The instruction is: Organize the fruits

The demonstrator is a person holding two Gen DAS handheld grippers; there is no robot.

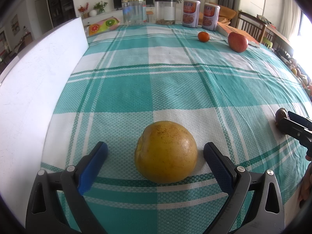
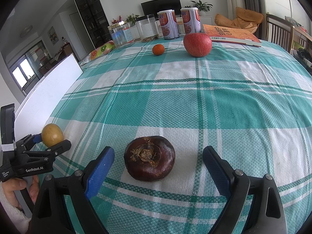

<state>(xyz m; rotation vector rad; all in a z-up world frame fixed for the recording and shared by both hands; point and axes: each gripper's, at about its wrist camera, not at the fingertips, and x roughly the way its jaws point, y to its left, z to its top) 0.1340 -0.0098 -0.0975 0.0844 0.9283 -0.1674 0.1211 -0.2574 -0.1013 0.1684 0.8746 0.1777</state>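
Observation:
A yellow fruit (image 1: 165, 152) lies on the checked tablecloth between the open fingers of my left gripper (image 1: 155, 150), which do not touch it. It also shows in the right wrist view (image 2: 52, 135). A dark brown round fruit (image 2: 149, 158) lies between the open fingers of my right gripper (image 2: 158, 155), untouched; in the left wrist view it (image 1: 280, 117) sits at the right edge by the right gripper (image 1: 283, 121). A red apple (image 1: 237, 42) (image 2: 197, 44) and a small orange (image 1: 203, 36) (image 2: 158, 49) lie at the far side.
A white board (image 1: 35, 81) (image 2: 48, 89) stands along the table's left edge. At the back stand a clear jar (image 1: 134, 10), a second jar (image 1: 165, 11), two printed cans (image 1: 200, 14), a fruit-print packet (image 1: 103, 25) and an orange book (image 2: 232, 34).

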